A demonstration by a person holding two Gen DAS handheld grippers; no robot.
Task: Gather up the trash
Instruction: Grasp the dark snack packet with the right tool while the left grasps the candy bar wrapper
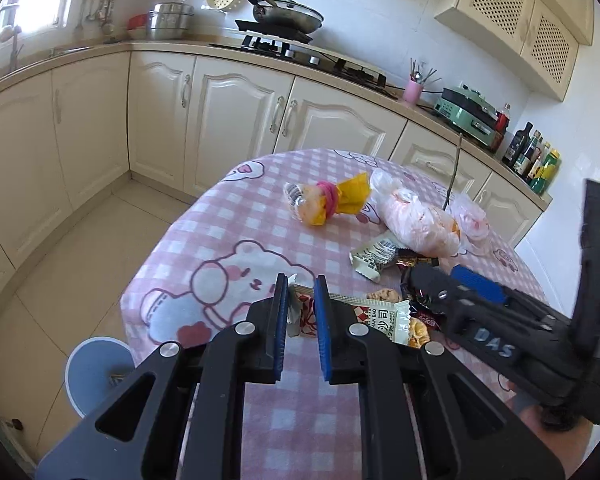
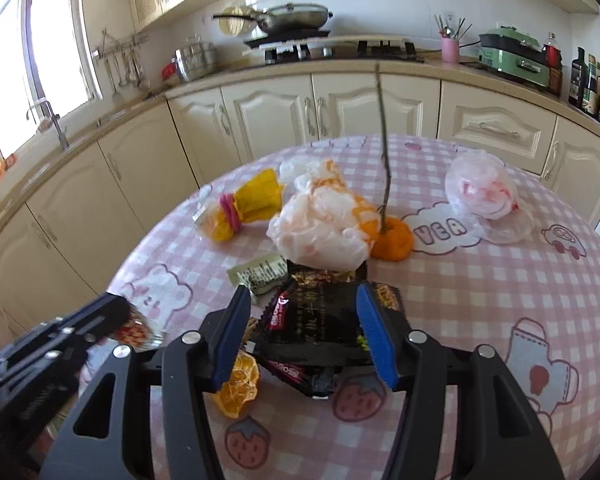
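My left gripper [image 1: 302, 308] is shut on one end of a white sauce packet with red checks [image 1: 380, 316], at the near left edge of the pink checked table [image 1: 220, 240]. The right wrist view shows that gripper [image 2: 100, 320] low on the left, with the packet [image 2: 136, 330] at its tip. My right gripper [image 2: 306, 320] stands open over a black snack wrapper [image 2: 320, 320], one finger on each side of it. A red-black wrapper [image 2: 284, 312] and orange peel [image 2: 238, 384] lie beside it.
Further back lie a yellow bag with a pink band [image 2: 244, 208], a white plastic bag [image 2: 324, 224], a mandarin on a twig [image 2: 394, 244], a crumpled bag [image 2: 480, 188] and a cream wrapper [image 2: 260, 270]. A blue bin [image 1: 96, 364] stands on the floor, left of the table.
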